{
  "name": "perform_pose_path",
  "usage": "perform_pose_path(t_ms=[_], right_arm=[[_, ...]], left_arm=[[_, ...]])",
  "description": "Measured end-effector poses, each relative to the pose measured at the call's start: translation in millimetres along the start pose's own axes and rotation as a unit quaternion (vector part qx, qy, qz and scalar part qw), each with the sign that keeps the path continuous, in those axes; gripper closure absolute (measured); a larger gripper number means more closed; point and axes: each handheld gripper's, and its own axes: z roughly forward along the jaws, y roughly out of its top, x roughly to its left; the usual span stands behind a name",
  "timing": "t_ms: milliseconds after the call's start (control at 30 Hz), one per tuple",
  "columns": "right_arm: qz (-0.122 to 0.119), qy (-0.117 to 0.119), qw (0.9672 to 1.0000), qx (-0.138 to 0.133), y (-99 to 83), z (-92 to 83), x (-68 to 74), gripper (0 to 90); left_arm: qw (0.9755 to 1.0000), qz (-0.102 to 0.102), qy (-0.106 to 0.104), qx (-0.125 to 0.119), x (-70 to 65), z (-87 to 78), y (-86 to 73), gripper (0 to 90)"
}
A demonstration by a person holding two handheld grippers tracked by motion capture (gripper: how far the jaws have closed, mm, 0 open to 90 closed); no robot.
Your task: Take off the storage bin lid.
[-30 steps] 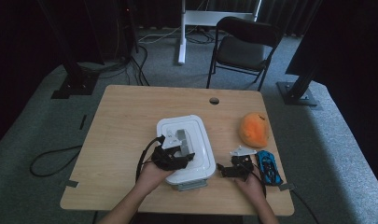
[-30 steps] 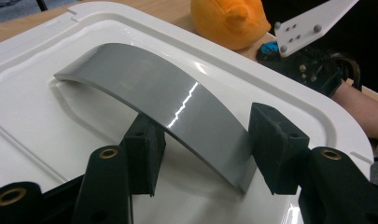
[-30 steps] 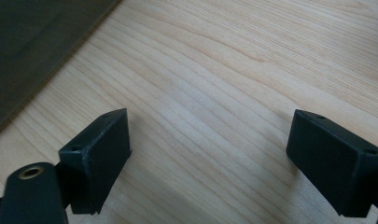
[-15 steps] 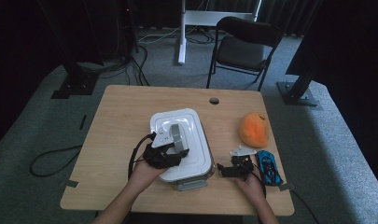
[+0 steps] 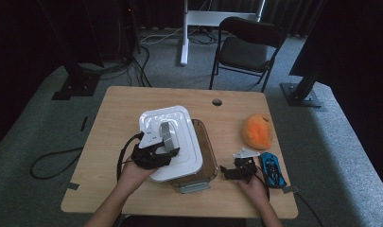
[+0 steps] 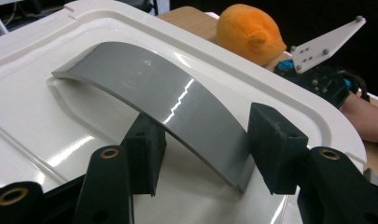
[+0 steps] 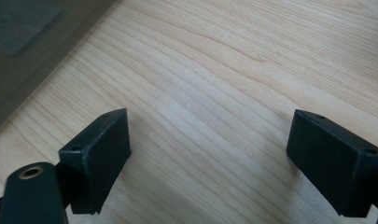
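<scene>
A white lid [image 5: 179, 137] with a grey arched handle [image 5: 168, 135] hangs tilted over a brown see-through box [image 5: 205, 146], whose right side is uncovered. My left gripper [image 5: 153, 153] is shut on that handle. In the left gripper view the pads [image 6: 275, 149] clamp the handle [image 6: 168, 102] near its close end, above the lid [image 6: 46, 121]. My right gripper [image 5: 236, 170] rests on the table right of the box. Its jaws [image 7: 210, 154] stand open over bare wood with nothing between them.
An orange plush toy [image 5: 256, 130] lies at the right of the wooden table [image 5: 118, 113], and a blue toy car [image 5: 272, 168] sits just right of my right hand. A cable hole [image 5: 217, 101] is near the far edge. A chair [image 5: 246, 47] stands behind.
My left gripper has carried the lid up and to the left, off the box, so the box's right side now shows. The right gripper has stayed put.
</scene>
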Motion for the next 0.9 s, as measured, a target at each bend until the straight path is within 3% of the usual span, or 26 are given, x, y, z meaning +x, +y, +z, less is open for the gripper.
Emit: perform_pose_path(t_ms=[733,900], right_arm=[[0.002,-0.002,1.0000,0.001,0.0,-0.1,-0.2,12.7],[0.002,-0.002,1.0000,0.000,0.0,0.0,-0.2,12.7]], left_arm=[[0.9979,-0.024,0.060,-0.008,42.6,-49.3,-26.7,49.7],[0.9976,-0.028,0.062,-0.009,50.1,-55.7,-35.5,49.9]])
